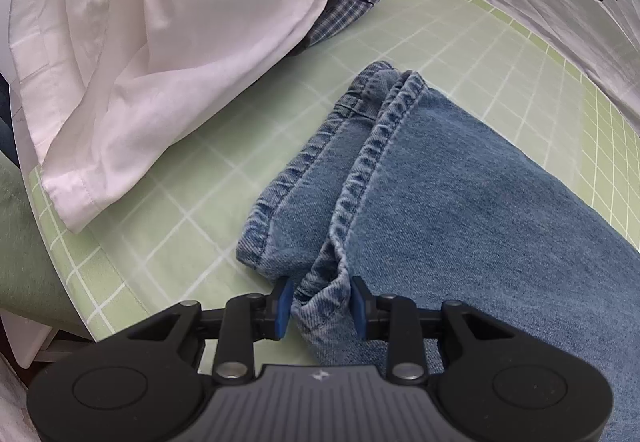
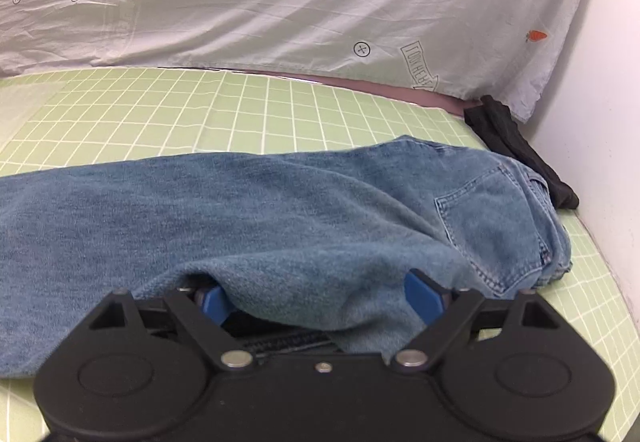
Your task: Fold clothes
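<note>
Blue jeans (image 1: pixel 460 182) lie flat on a green grid mat (image 1: pixel 180 194), legs doubled together. Their two hems (image 1: pixel 320 170) lie side by side in the left wrist view. My left gripper (image 1: pixel 322 304) has its blue pads on either side of a bunched hem corner, gripping it. In the right wrist view the jeans (image 2: pixel 240 210) run across the mat (image 2: pixel 200 110), back pocket (image 2: pixel 488 218) at the right. My right gripper (image 2: pixel 320 294) is wide open, with the denim edge draped between its blue pads (image 2: pixel 420 294).
A white shirt (image 1: pixel 140 62) is piled at the left over a blue plaid garment (image 1: pixel 352 10). A white carrot-print sheet (image 2: pixel 280 2) borders the mat's far side. A black cloth (image 2: pixel 516 150) lies by the white wall (image 2: pixel 600 102) at the right.
</note>
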`<state>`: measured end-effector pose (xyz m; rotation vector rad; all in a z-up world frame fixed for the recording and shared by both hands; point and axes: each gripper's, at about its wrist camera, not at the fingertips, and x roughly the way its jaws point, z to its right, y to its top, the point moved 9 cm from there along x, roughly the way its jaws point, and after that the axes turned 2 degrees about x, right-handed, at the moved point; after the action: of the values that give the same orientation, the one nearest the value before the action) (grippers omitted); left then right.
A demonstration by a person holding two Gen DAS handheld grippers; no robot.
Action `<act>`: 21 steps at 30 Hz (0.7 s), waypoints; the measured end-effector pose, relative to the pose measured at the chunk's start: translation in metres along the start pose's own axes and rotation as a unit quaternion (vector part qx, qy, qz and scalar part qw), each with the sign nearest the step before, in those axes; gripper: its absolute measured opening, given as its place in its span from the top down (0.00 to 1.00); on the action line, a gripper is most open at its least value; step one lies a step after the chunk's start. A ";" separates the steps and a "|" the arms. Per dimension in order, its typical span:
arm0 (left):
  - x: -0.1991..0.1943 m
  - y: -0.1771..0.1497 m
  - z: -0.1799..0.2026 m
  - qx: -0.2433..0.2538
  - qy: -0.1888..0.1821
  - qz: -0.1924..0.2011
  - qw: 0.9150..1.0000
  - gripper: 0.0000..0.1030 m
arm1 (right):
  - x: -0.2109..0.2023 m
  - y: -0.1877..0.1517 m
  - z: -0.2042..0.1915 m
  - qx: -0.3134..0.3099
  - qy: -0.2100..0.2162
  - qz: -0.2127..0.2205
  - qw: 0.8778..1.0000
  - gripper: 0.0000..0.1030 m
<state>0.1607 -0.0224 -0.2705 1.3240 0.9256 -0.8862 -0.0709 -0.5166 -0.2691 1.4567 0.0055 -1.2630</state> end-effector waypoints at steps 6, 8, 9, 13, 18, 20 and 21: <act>0.002 0.000 0.002 0.002 0.007 0.000 1.000 0.66 | 0.026 -0.014 0.009 -0.072 -0.088 -0.028 0.993 0.14; 0.002 0.000 0.002 0.003 0.008 -0.001 1.000 0.66 | 0.029 -0.017 0.023 -0.091 -0.122 -0.030 0.988 0.14; 0.002 0.000 0.002 0.004 0.009 -0.002 1.000 0.66 | 0.028 -0.018 0.033 -0.095 -0.139 -0.030 0.985 0.14; 0.002 0.001 0.001 -0.003 0.009 -0.006 1.000 0.66 | 0.025 -0.027 0.069 -0.116 -0.180 -0.044 0.976 0.03; 0.003 0.002 -0.002 -0.014 0.003 -0.008 1.000 0.66 | 0.014 -0.050 0.084 -0.138 -0.164 -0.063 0.975 0.04; 0.002 0.002 -0.002 -0.017 0.001 -0.008 1.000 0.65 | 0.008 -0.047 0.083 -0.133 -0.162 -0.064 0.976 0.04; 0.002 0.002 -0.003 -0.018 0.001 -0.009 1.000 0.65 | 0.006 -0.045 0.079 -0.131 -0.158 -0.071 0.976 0.04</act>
<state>0.1636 -0.0197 -0.2719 1.2882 0.9512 -0.8785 -0.1483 -0.5604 -0.2868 1.0343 0.0624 -1.5377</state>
